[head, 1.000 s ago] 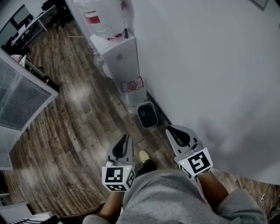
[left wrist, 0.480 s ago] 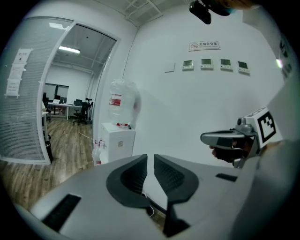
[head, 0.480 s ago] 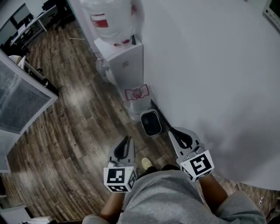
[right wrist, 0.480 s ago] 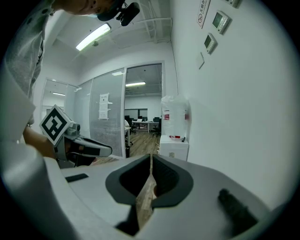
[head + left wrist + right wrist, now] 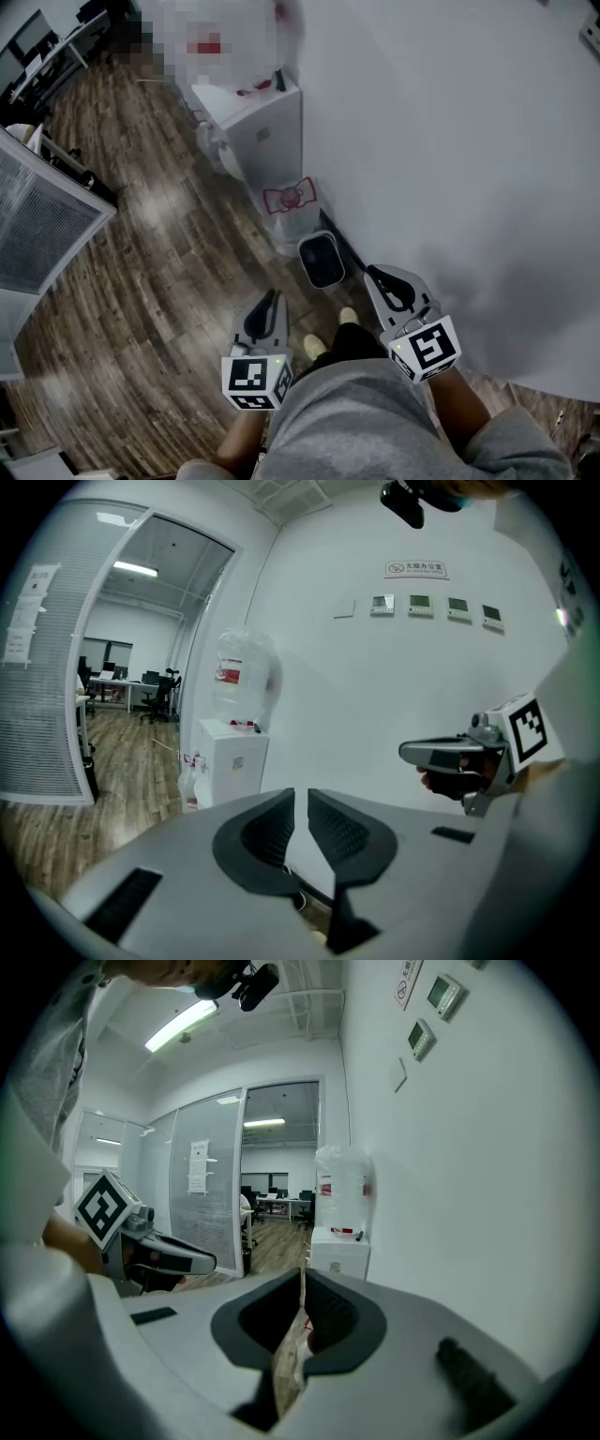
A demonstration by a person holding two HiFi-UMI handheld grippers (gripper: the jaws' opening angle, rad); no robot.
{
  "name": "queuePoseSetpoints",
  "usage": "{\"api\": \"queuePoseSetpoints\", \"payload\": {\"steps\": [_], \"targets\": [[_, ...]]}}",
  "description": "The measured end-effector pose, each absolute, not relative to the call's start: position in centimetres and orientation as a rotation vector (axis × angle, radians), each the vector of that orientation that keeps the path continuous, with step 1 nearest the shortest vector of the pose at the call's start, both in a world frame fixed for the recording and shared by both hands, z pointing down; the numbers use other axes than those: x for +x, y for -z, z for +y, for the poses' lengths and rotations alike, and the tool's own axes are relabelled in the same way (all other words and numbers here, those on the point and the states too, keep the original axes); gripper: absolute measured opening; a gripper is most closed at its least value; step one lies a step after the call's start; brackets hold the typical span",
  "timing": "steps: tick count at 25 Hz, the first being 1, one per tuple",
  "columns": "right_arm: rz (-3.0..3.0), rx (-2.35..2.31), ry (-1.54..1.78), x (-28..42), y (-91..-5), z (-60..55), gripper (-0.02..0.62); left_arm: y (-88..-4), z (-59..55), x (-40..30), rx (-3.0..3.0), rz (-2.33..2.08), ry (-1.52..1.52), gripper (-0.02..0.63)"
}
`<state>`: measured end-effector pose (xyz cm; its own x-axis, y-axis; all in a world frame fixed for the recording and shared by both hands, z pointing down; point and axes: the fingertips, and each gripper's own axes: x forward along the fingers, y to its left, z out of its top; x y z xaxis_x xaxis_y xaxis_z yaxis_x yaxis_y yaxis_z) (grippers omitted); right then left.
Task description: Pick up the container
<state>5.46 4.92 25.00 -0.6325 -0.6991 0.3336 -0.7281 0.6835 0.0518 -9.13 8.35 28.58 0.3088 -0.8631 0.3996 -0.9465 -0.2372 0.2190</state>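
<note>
Fingers of right gripper (image 5: 301, 1277) together, of left gripper (image 5: 300, 797) narrowly apart, both empty; unopened, they could topple the floor bin (image 5: 321, 261) rather than grip it.

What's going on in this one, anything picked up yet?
A person holds two grippers out in front, beside a white wall. The left gripper has its jaws slightly apart, the right gripper is shut, and neither holds anything. On the wood floor just ahead, a small dark bin with a pale rim, possibly the container meant, sits near the foot of a white water dispenser cabinet. Nothing is picked up yet.
</note>
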Motion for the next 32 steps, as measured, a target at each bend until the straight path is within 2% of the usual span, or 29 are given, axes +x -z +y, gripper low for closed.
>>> {"api": "queuePoseSetpoints", "payload": {"steps": [32], "targets": [[-2.626,0.855,-0.251,5.1,-29.4,-11.1,0.032,-29.8,-5.5,-8.8,1.967,-1.768,-0.346,0.054]]}}
